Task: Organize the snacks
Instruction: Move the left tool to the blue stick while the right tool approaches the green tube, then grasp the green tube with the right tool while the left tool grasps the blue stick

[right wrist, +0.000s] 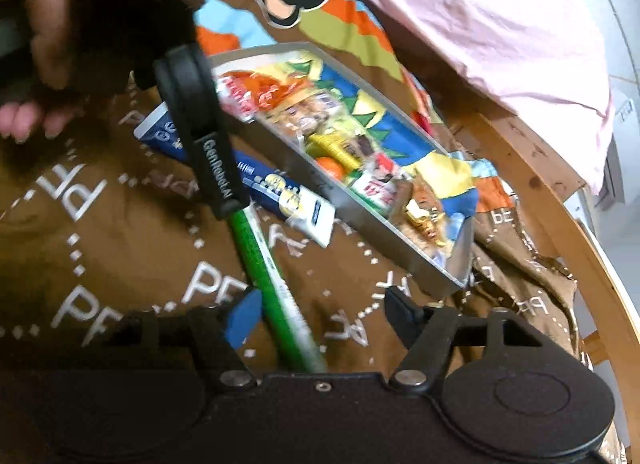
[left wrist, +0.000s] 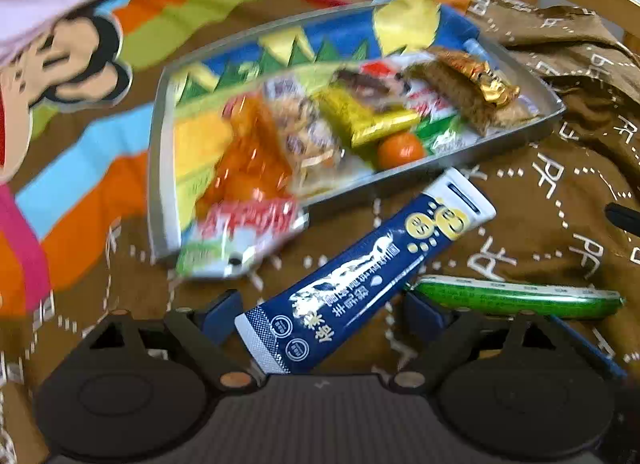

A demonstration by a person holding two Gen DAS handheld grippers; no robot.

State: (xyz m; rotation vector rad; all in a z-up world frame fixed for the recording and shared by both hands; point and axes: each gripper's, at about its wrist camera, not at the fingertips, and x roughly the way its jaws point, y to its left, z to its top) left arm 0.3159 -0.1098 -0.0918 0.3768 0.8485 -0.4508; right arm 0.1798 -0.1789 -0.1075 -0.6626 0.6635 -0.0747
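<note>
A navy sachet (left wrist: 360, 276) with white ends lies slantwise on the brown cloth. My left gripper (left wrist: 324, 312) stands open around its lower end, and the blue pads (left wrist: 224, 316) do not visibly press on it. Beside it lies a green stick snack (left wrist: 520, 298). The right wrist view shows that green stick (right wrist: 276, 288) between the fingers of my open right gripper (right wrist: 324, 316), close to the left blue pad (right wrist: 242, 316). A metal tray (left wrist: 156, 144) holds several wrapped snacks and a small orange fruit (left wrist: 400, 150). One red-and-white packet (left wrist: 240, 236) hangs over its near rim.
The tray's wall (right wrist: 360, 220) runs just beyond both snacks. A hand (right wrist: 40, 44) holds the left gripper, and one of its fingers (right wrist: 218, 172) crosses the sachet (right wrist: 288, 192). A curved wooden table edge (right wrist: 552, 224) and pink fabric (right wrist: 500, 24) lie behind.
</note>
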